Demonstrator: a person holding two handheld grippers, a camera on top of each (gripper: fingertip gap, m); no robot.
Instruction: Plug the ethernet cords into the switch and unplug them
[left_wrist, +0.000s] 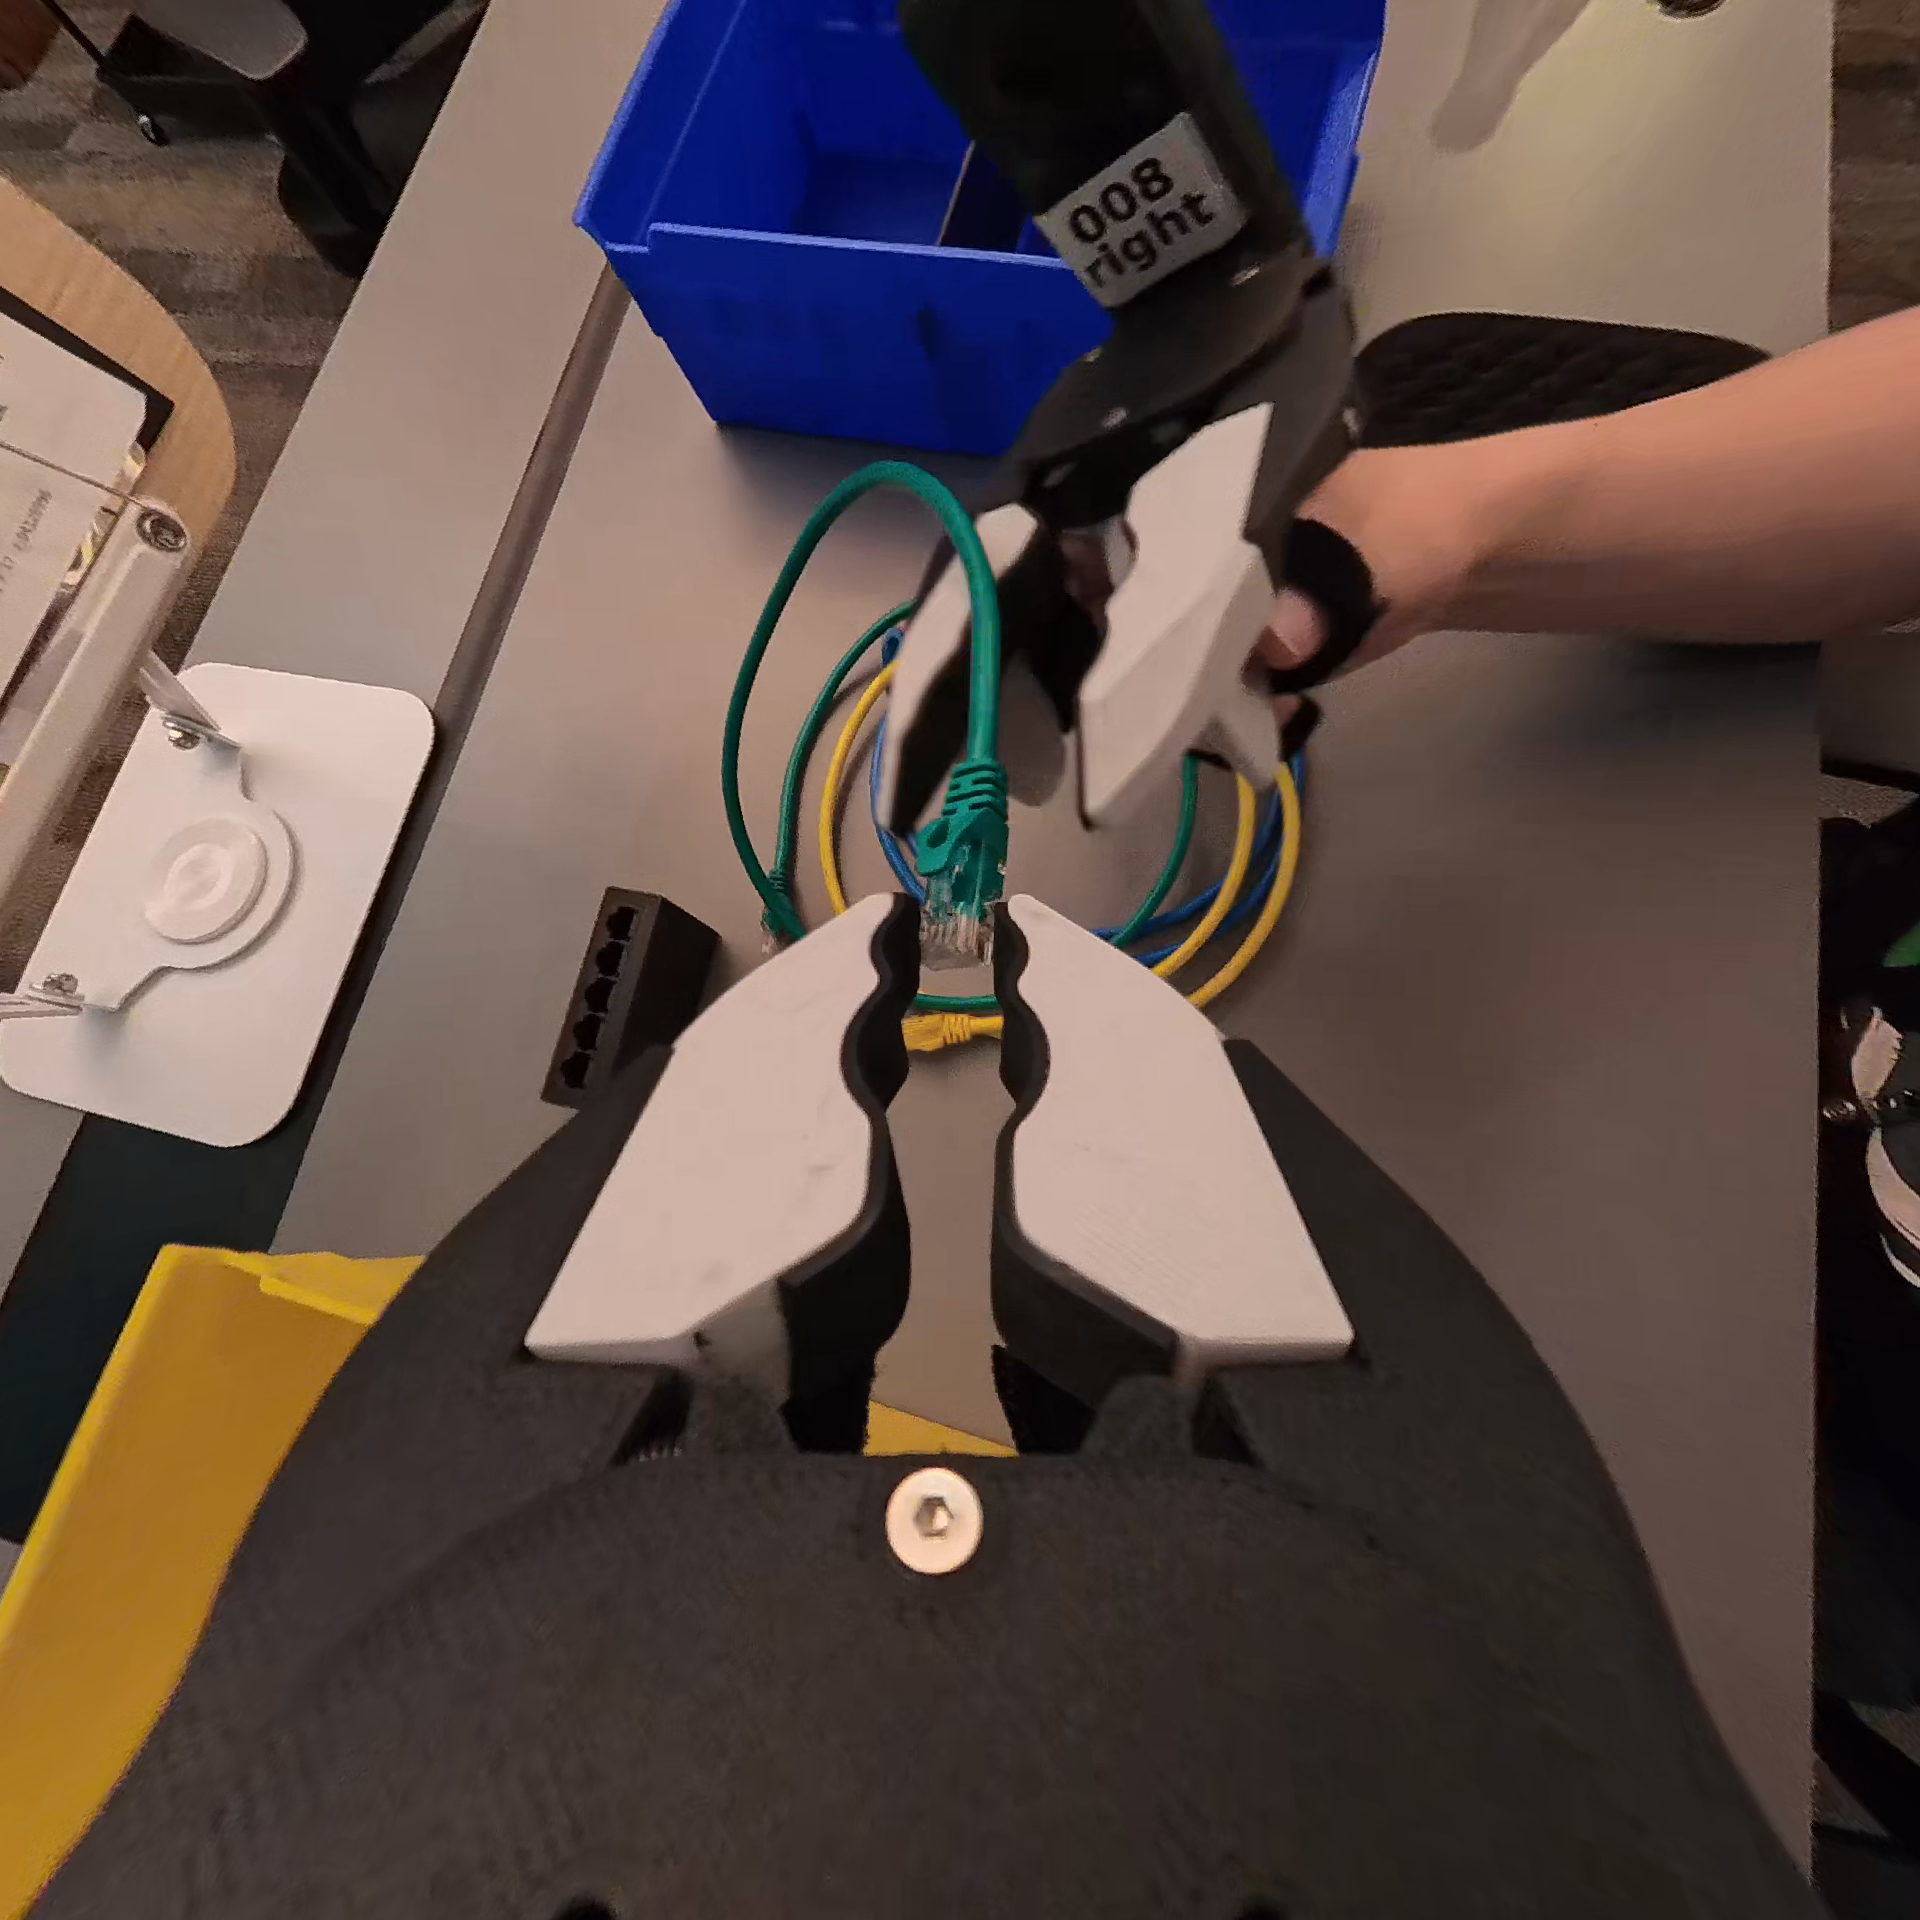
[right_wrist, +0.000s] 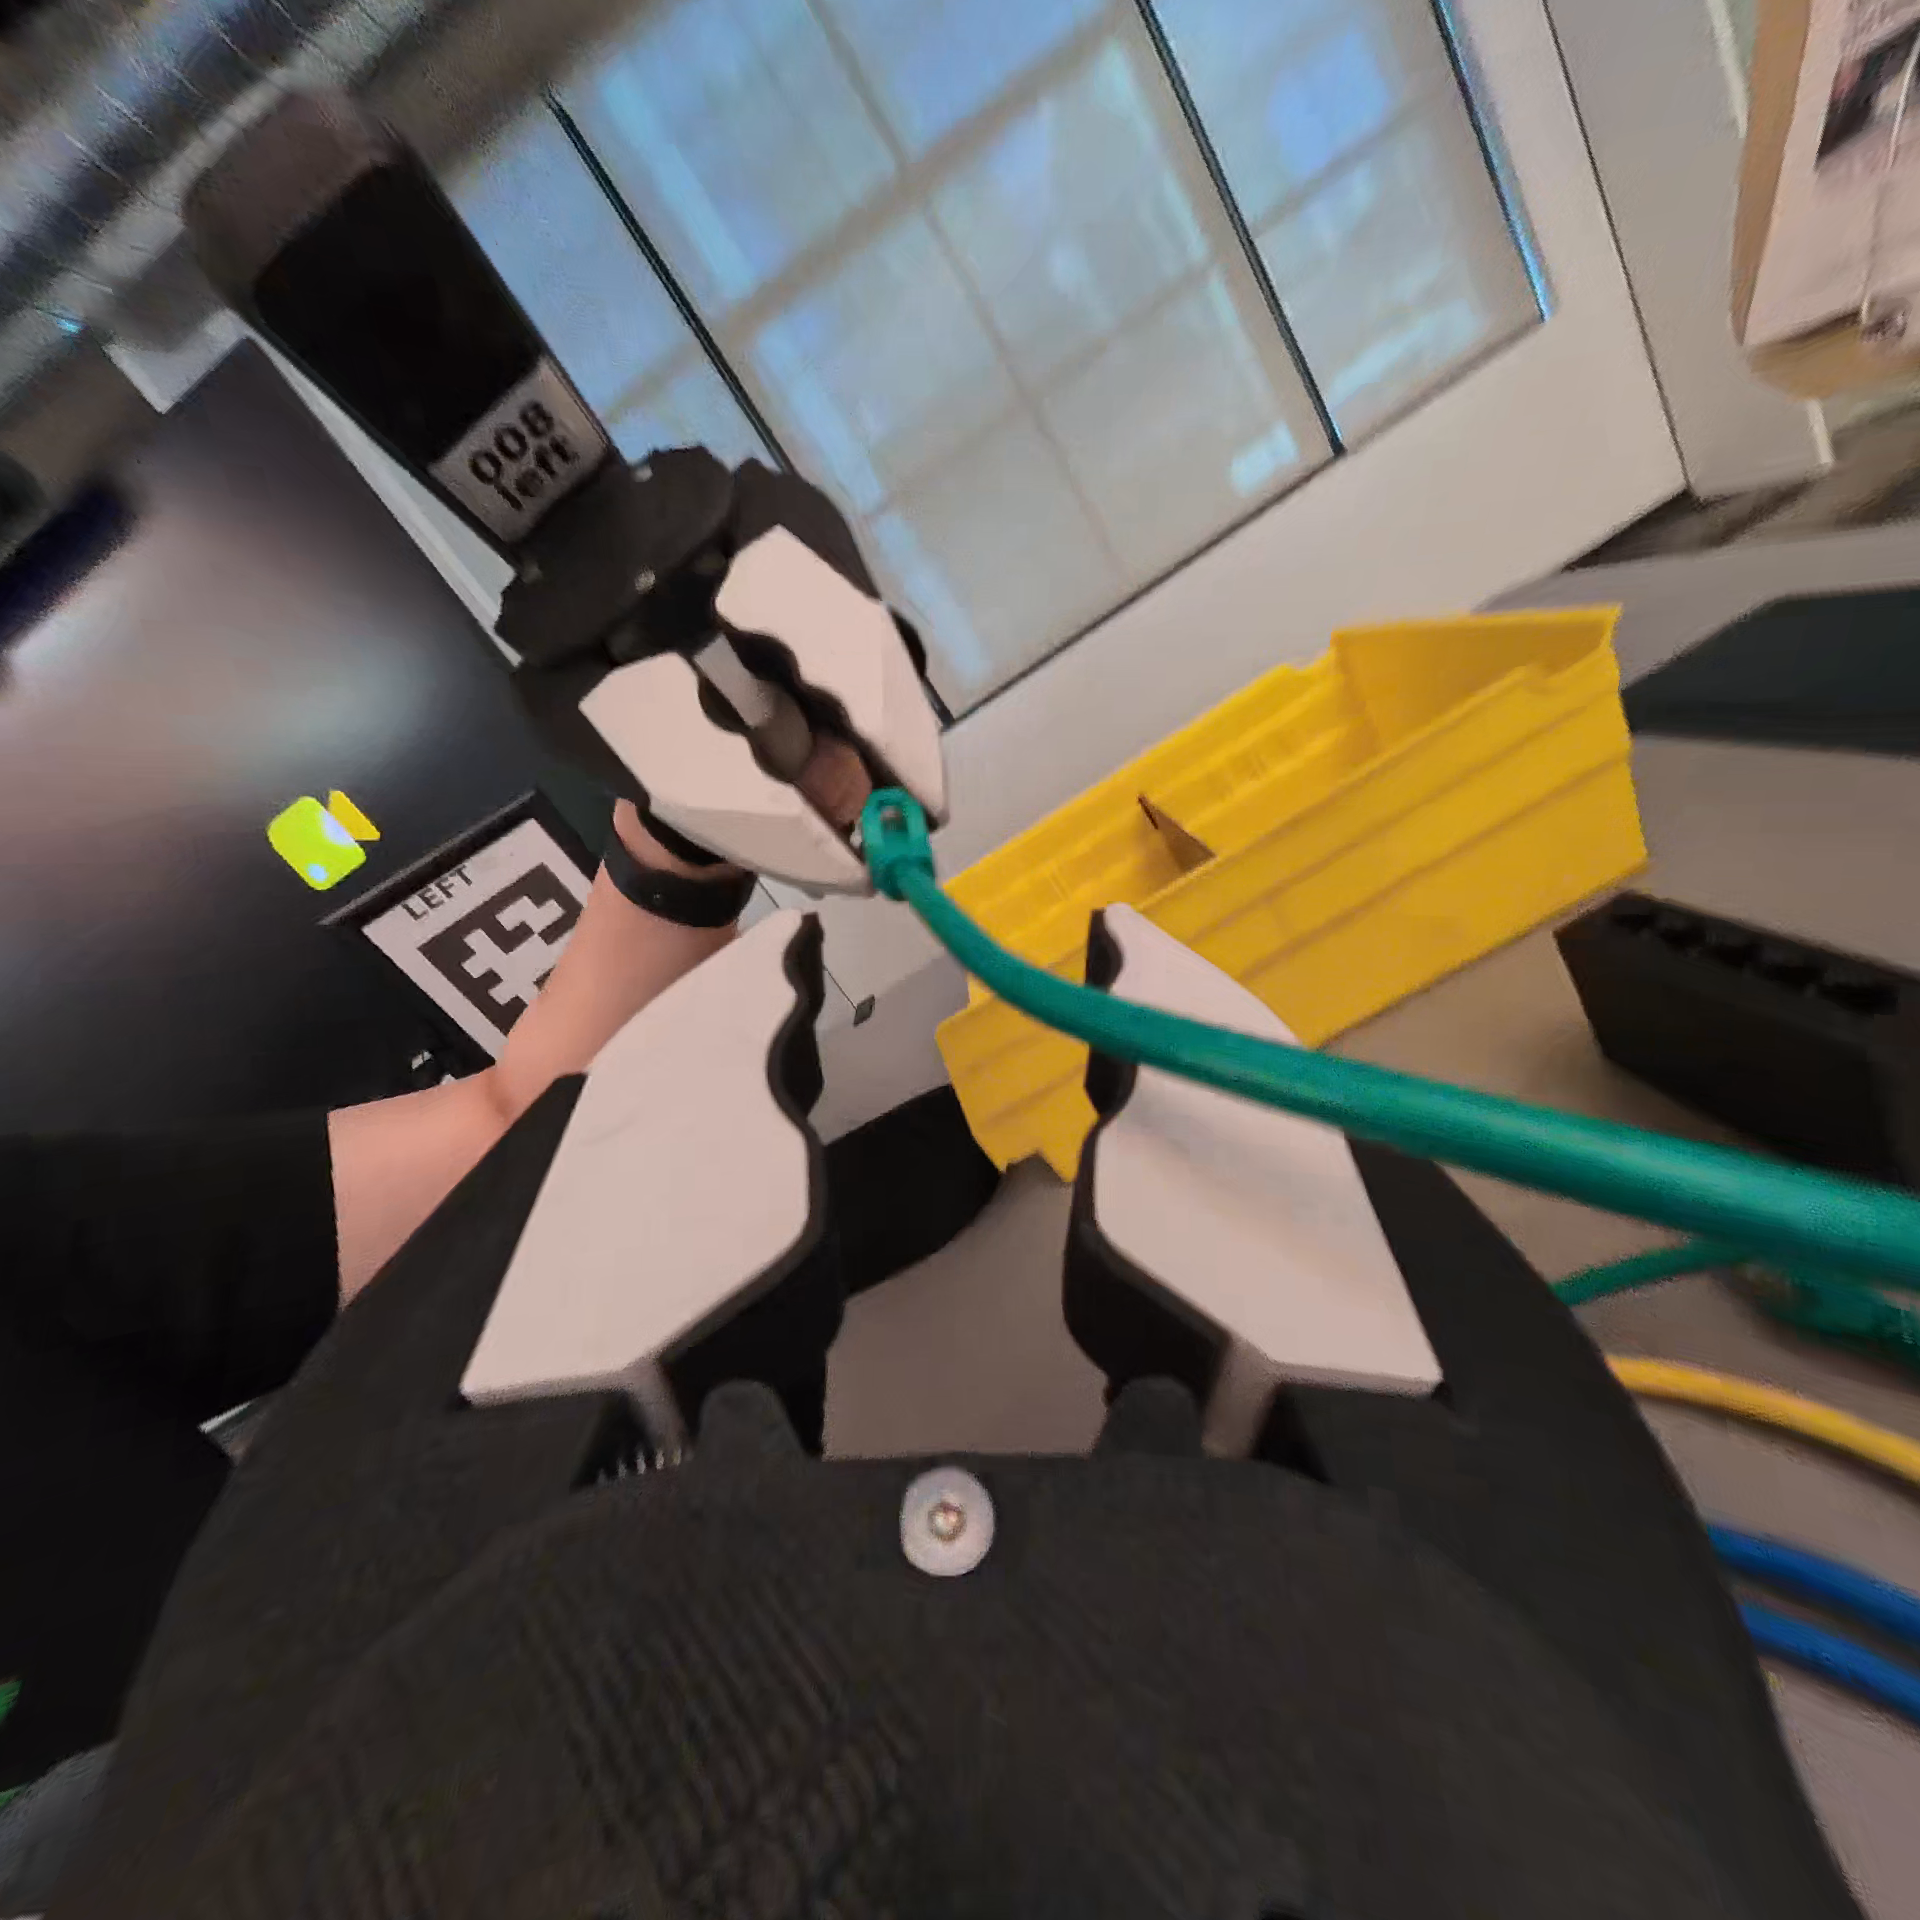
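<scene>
Item, left: black switch (left_wrist: 623, 1003) on the grey table (left_wrist: 1507, 1039), ports facing up and left, lying just left of the left gripper (left_wrist: 954, 914).

Item, centre: left gripper, tips pinching the clear plug of the green cord (left_wrist: 961, 831), plug axis running near to far, so it needs turning left toward the ports.

Item, right: right gripper (left_wrist: 997, 790), jaws parted, the cord apparently passing loosely between them; motion blur hinders certainty.

Item, far: blue bin (left_wrist: 831, 312).
</scene>
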